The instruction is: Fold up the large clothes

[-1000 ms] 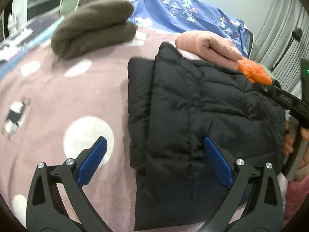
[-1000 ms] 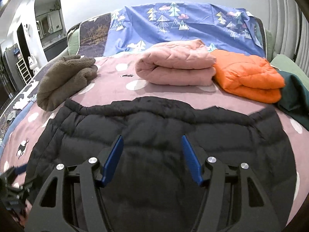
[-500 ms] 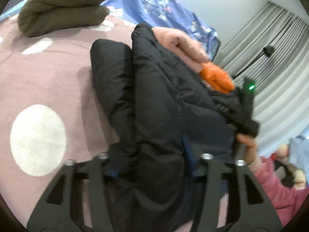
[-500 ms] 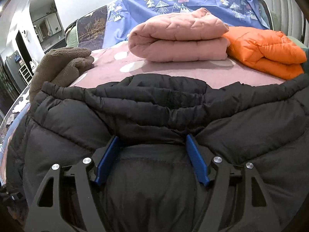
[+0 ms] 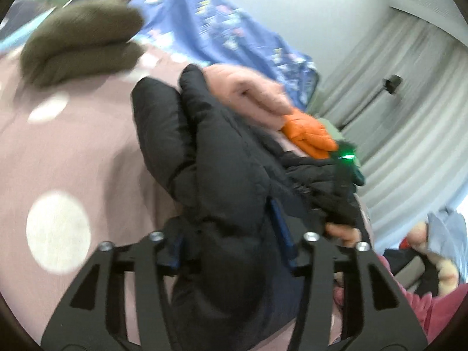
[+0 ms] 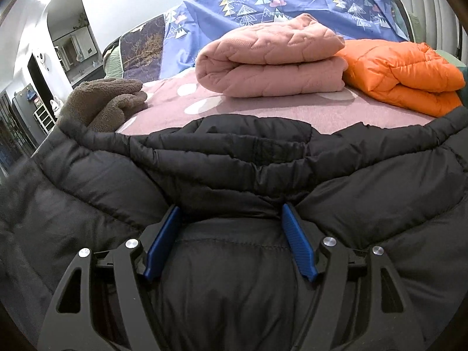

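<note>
The black jacket (image 6: 234, 175) lies bunched on the pink dotted bed (image 6: 292, 114), filling the lower half of the right wrist view and running from bottom centre toward the middle right of the left wrist view.

The left claw (image 5: 231, 228) sits at the bottom centre of its frame with a thick fold of the jacket (image 5: 222, 181) between its blue pads (image 5: 282, 231). The fabric bulges over both of them, so the claw is pinching the jacket; its jaws closed hard within the last second and have just eased a little wider. This view is motion-blurred.

The right claw (image 6: 231, 239) is at the bottom centre of its frame. Its blue pads (image 6: 298, 245) press into the puffy cloth on both sides, and a ridge of the jacket is gathered just beyond the tips: it too is pinching the jacket, with the jaws set fairly wide.

In the right wrist view, a folded pink quilted coat (image 6: 272, 58) lies at upper centre, a folded orange jacket (image 6: 403, 73) touching it at upper right, and a brown fleece (image 6: 102, 99) at middle left. A blue tree-print sheet (image 6: 278, 0) hangs behind them.

In the left wrist view a hand (image 5: 342, 231) shows at right, below a green light (image 5: 346, 155).
</note>
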Demonstrator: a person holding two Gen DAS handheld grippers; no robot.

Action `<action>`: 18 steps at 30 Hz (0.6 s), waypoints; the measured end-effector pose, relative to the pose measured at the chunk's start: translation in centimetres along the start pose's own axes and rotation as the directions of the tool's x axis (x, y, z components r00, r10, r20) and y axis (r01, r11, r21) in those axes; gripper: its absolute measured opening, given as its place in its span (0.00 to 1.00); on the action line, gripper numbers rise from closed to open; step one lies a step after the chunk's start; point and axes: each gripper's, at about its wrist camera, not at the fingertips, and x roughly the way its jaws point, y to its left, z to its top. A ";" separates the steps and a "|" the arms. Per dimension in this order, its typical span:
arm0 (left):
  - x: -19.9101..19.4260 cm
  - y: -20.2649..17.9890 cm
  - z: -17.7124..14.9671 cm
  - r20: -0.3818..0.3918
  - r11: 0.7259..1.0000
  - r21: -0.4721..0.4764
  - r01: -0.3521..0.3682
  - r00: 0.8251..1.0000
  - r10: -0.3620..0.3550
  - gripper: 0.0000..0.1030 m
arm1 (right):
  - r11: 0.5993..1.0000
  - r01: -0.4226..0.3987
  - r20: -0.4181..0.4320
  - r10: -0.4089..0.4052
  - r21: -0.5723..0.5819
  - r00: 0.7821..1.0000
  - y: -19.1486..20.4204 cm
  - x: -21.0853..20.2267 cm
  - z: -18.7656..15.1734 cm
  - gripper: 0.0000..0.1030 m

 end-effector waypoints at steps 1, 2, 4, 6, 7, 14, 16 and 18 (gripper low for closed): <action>0.1 0.7 -0.2 -0.010 1.000 -0.024 -0.015 1.000 0.015 0.59 | 1.000 -0.001 0.001 0.001 0.000 1.000 0.0 0.0 0.0 0.70; 0.3 1.5 -0.8 -0.025 0.998 -0.058 -0.034 0.999 0.033 0.65 | 1.000 -0.003 -0.002 0.003 -0.002 1.000 0.0 0.0 0.1 0.70; 0.3 2.8 -1.8 -0.050 0.992 -0.122 -0.030 0.998 0.024 0.71 | 1.000 -0.005 -0.001 0.005 -0.003 1.000 0.0 -0.1 0.0 0.70; 0.3 3.5 -2.5 -0.070 0.988 -0.157 -0.003 0.998 -0.008 0.76 | 1.000 -0.005 -0.001 0.005 -0.002 1.000 0.0 -0.1 0.0 0.70; 0.4 3.7 -2.9 -0.078 0.986 -0.168 0.011 0.997 -0.024 0.77 | 1.000 -0.006 -0.001 0.006 -0.002 1.000 0.0 -0.1 0.0 0.70; 1.0 3.0 -1.4 -0.006 0.985 -0.167 0.051 0.999 -0.052 0.52 | 1.000 -0.009 -0.001 0.009 0.001 1.000 0.0 -0.1 0.1 0.71; 1.0 2.4 -0.2 0.020 0.985 -0.148 0.083 0.997 -0.081 0.36 | 1.000 -0.016 -0.002 0.016 0.008 1.000 -0.2 -0.1 0.1 0.71; 0.4 0.3 0.8 0.050 0.992 -0.072 0.102 0.994 -0.098 0.30 | 1.000 -0.026 -0.002 0.026 0.016 1.000 -0.3 -0.1 0.1 0.71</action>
